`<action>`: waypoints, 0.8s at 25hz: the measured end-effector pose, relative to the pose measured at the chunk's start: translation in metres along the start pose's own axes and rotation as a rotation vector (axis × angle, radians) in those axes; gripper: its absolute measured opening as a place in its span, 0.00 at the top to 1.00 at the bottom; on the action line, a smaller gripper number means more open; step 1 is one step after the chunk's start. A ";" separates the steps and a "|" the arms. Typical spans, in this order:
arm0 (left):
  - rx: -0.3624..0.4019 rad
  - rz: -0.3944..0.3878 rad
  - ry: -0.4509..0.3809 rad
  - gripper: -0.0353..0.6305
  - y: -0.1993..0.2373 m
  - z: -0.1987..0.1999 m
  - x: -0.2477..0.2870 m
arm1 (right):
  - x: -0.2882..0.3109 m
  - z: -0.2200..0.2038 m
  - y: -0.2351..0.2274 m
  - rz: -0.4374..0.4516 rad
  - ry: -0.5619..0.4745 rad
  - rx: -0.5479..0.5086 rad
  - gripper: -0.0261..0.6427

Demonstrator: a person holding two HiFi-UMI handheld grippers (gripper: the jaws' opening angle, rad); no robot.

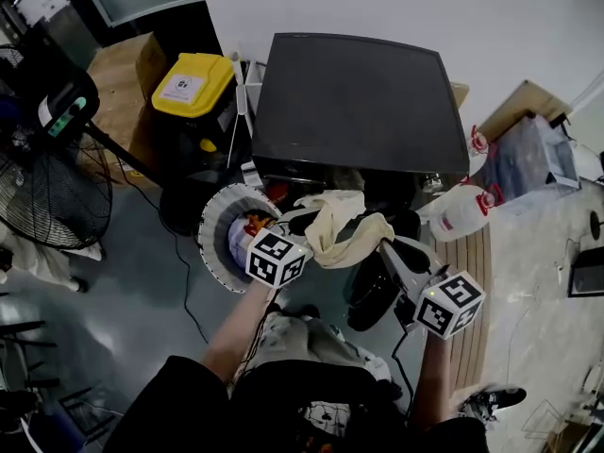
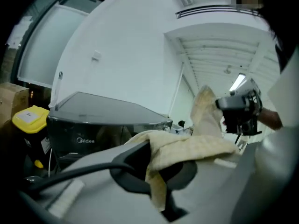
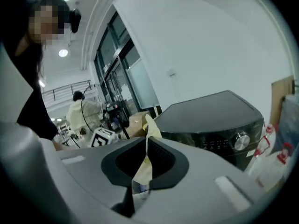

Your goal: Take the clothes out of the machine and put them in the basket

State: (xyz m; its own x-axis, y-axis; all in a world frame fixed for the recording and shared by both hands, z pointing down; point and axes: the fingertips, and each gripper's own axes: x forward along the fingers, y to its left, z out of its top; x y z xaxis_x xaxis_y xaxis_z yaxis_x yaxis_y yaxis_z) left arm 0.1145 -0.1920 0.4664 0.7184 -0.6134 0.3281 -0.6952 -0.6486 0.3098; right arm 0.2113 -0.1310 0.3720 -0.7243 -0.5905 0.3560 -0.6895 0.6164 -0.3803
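A cream cloth (image 1: 342, 223) hangs stretched between my two grippers in front of the black washing machine (image 1: 359, 102). My left gripper (image 1: 304, 242) is shut on its left end; in the left gripper view the cloth (image 2: 187, 146) drapes over the closed left gripper (image 2: 152, 158). My right gripper (image 1: 387, 247) is shut on the other end, and the right gripper view shows a cloth fold (image 3: 145, 164) pinched in the right gripper (image 3: 145, 152). A white perforated basket (image 1: 213, 226) holding coloured clothes (image 1: 253, 226) stands on the floor just left of the left gripper.
A yellow-lidded black bin (image 1: 193, 85) and cardboard boxes stand left of the machine. A floor fan (image 1: 47, 196) is at far left. White jugs (image 1: 461, 211) and a slatted wooden mat (image 1: 477, 262) lie to the right. Cables run across the floor.
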 end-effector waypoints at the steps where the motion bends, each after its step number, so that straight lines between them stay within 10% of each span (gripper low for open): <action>1: -0.001 -0.007 -0.024 0.93 -0.005 0.008 -0.010 | 0.003 -0.006 0.001 -0.011 0.028 -0.056 0.90; 14: 0.105 0.068 -0.278 0.93 -0.058 0.108 -0.148 | 0.032 -0.037 0.032 -0.033 0.130 -0.467 0.81; 20: 0.145 0.148 -0.329 0.93 -0.073 0.139 -0.216 | 0.077 -0.048 0.072 0.074 0.179 -0.508 0.37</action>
State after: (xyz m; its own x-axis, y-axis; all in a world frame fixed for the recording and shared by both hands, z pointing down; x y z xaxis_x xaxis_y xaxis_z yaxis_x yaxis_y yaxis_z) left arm 0.0132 -0.0750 0.2484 0.5957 -0.8017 0.0492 -0.7985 -0.5846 0.1438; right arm 0.1055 -0.1068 0.4129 -0.7301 -0.4654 0.5004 -0.5200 0.8535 0.0352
